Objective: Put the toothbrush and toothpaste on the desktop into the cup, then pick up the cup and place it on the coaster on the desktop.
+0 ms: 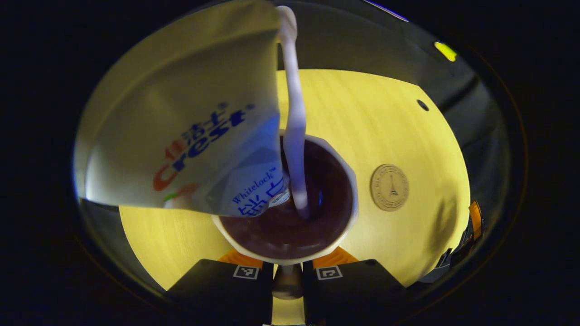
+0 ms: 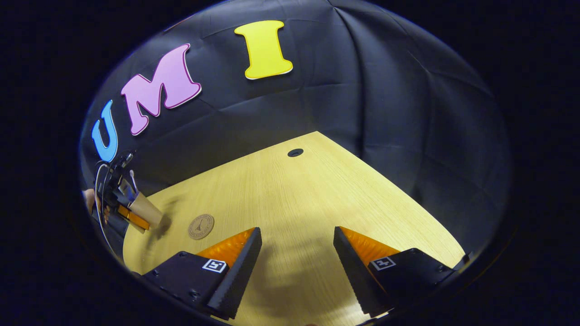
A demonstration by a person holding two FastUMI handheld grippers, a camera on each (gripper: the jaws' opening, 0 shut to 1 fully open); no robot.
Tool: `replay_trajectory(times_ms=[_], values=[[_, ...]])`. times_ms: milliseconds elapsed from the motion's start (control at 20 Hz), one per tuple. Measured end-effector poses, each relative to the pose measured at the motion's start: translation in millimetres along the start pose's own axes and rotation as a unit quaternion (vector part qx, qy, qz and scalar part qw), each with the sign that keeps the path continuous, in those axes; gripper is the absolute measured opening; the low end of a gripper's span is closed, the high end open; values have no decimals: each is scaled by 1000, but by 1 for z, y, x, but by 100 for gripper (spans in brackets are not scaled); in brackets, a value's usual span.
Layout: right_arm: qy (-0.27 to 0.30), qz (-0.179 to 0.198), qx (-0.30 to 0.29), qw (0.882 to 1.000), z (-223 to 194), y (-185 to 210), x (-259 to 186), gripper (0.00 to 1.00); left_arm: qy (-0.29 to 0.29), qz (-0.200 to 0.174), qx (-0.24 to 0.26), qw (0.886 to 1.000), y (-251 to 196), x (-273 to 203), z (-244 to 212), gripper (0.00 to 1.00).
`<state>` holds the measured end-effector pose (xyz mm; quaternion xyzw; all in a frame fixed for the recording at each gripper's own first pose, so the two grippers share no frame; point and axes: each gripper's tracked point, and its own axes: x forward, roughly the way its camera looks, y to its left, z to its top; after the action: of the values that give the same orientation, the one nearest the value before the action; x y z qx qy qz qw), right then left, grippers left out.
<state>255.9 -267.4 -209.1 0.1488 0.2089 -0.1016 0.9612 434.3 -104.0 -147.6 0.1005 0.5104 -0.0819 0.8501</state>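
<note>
The left gripper (image 1: 287,271) held the cup (image 1: 290,203) by the near part of its rim, one finger on either side of the wall, so its jaws stood narrow and clamped on the cup. In the left gripper view the toothpaste (image 1: 190,136) tube leaned out of the cup mouth with its cap end down inside, and the toothbrush (image 1: 294,127) stood beside it, its lower end in the dark bottom of the cup. Both items were therefore loaded, and the step in hand was, by my reading, the carry to the coaster (image 1: 389,187). In the right gripper view the cup (image 2: 145,210) looked lifted and tilted above the desktop (image 2: 294,203), near that surface's left edge, with a shadow under it, though I could not be certain it was clear of the wood. The coaster (image 2: 201,226) lay flat just beside the cup, between it and the middle of the surface, well away from the cable hole (image 2: 295,152) near the far corner. The right gripper (image 2: 297,253) hung over the near edge with its fingers spread wide and nothing between them. The next move called for shifting the cup sideways over the coaster, levelling it so the tall tube and brush would not tip out, lowering it squarely onto the disc, and only then loosening the hold.
</note>
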Motion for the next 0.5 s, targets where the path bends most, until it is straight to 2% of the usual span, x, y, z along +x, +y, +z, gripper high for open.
replay_trajectory(times_ms=[50, 100, 200, 250, 500], values=[[1, 1, -1, 1000, -1, 0, -1, 98, -1, -8, 11, 1000, -14, 0, 3, 31], [0, 2, -2, 1000, -1, 1, -3, 98, -1, -15, 28, 1000, -28, 0, 6, 36], [-2, 3, -4, 1000, -1, 1, -4, 98, 0, -22, 69, 997, -53, 1, 9, 36], [-1, 4, -4, 1000, -2, 2, -6, 98, 2, -26, 86, 996, -67, 4, 9, 31], [1, 6, 3, 1000, -8, 2, -14, 98, 12, -39, 148, 988, -120, 18, 8, 31]])
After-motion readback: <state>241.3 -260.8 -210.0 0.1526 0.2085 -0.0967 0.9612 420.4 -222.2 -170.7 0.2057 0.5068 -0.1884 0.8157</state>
